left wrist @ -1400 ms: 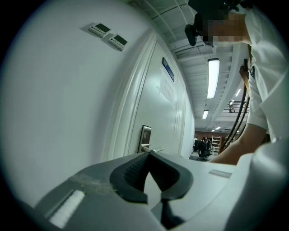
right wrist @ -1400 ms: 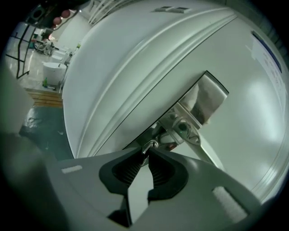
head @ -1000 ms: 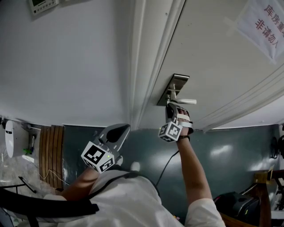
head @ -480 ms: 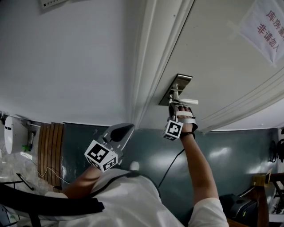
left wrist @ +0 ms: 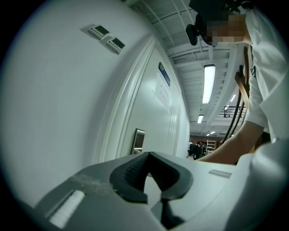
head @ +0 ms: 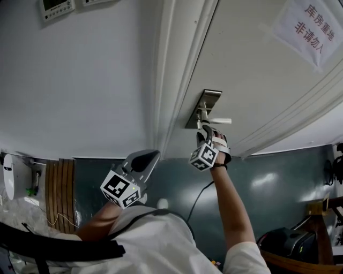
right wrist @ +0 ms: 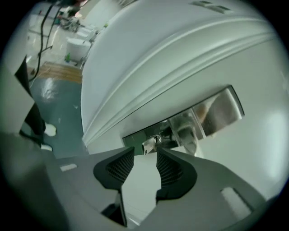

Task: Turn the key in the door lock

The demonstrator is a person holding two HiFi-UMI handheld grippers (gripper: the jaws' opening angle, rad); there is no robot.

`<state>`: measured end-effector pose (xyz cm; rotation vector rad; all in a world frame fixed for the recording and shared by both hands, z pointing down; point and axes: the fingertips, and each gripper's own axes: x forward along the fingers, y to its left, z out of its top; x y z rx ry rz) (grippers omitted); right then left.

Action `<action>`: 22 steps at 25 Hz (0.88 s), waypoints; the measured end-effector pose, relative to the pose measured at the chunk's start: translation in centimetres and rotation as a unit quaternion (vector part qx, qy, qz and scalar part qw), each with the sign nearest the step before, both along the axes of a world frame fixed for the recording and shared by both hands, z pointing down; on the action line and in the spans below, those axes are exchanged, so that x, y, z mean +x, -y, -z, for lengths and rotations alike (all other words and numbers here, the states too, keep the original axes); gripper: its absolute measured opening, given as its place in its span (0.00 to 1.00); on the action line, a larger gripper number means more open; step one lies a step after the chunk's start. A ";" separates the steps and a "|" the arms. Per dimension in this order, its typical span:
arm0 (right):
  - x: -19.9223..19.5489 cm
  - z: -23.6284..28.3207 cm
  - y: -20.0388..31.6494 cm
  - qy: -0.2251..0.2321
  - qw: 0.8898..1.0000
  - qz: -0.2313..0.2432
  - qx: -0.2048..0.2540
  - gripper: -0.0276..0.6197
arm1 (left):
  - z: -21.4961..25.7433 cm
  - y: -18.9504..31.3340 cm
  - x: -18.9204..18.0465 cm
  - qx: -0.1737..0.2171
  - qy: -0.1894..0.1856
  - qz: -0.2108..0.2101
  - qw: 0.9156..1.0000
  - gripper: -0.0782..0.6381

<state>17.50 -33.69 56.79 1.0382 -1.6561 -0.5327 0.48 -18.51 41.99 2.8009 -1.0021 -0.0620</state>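
A white door (head: 257,75) carries a steel lock plate (head: 207,100) with a lever handle (head: 218,121). My right gripper (head: 203,128) is up at the plate, just below the handle. In the right gripper view a silver key (right wrist: 148,145) sticks out of the keyhole in the lock plate (right wrist: 212,113), right at the tips of my right gripper (right wrist: 145,154). Its jaws are opening and a gap shows beside the key, so the pads do not press on it. My left gripper (head: 146,156) hangs lower left, away from the door, shut and empty (left wrist: 149,154).
The white door frame (head: 174,80) runs left of the lock, with a plain wall (head: 80,80) beyond it. A paper notice (head: 308,29) is on the door. Wall control panels (head: 53,6) sit top left. A dark floor (head: 278,182) lies below.
My right gripper stays at the lock under the handle, and its marker cube has turned a little. The left gripper has kept its place.
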 end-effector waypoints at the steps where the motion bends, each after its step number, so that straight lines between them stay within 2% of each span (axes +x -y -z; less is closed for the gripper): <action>1: 0.2 0.5 -0.6 0.039 0.999 -0.016 -0.001 0.29 | 0.1 0.0 0.2 0.001 -0.001 -0.004 1.000 0.12; 4: 0.5 1.8 -3.1 0.167 0.984 -0.064 -0.005 0.29 | 0.2 0.0 1.0 0.003 0.000 -0.021 1.000 0.12; 6: 0.2 2.8 -4.8 0.256 0.963 -0.089 -0.007 0.25 | 0.2 0.0 1.4 0.003 0.000 -0.029 1.000 0.12; 9: -0.4 5.3 -7.4 0.382 0.917 -0.116 0.001 0.14 | 0.4 0.2 1.9 0.005 0.000 -0.038 0.999 0.12; 13: -2.1 8.5 -10.5 0.509 0.854 -0.104 0.007 0.07 | 0.7 0.6 2.3 0.009 0.004 -0.047 0.999 0.12; 15: -2.6 10.1 -11.9 0.553 0.827 -0.098 0.018 0.06 | 1.0 0.7 2.4 0.011 0.002 -0.051 0.999 0.12; 16: -2.8 10.8 -12.5 0.565 0.819 -0.096 0.025 0.06 | 1.1 0.7 2.5 0.012 0.001 -0.054 0.998 0.12; 19: -3.4 13.0 -14.3 0.580 0.809 -0.087 0.048 0.06 | 1.7 0.6 2.5 0.015 0.000 -0.060 0.998 0.12; 22: -3.9 15.1 -15.7 0.603 0.791 -0.079 0.067 0.06 | 2.2 0.6 2.4 0.017 -0.003 -0.062 0.998 0.12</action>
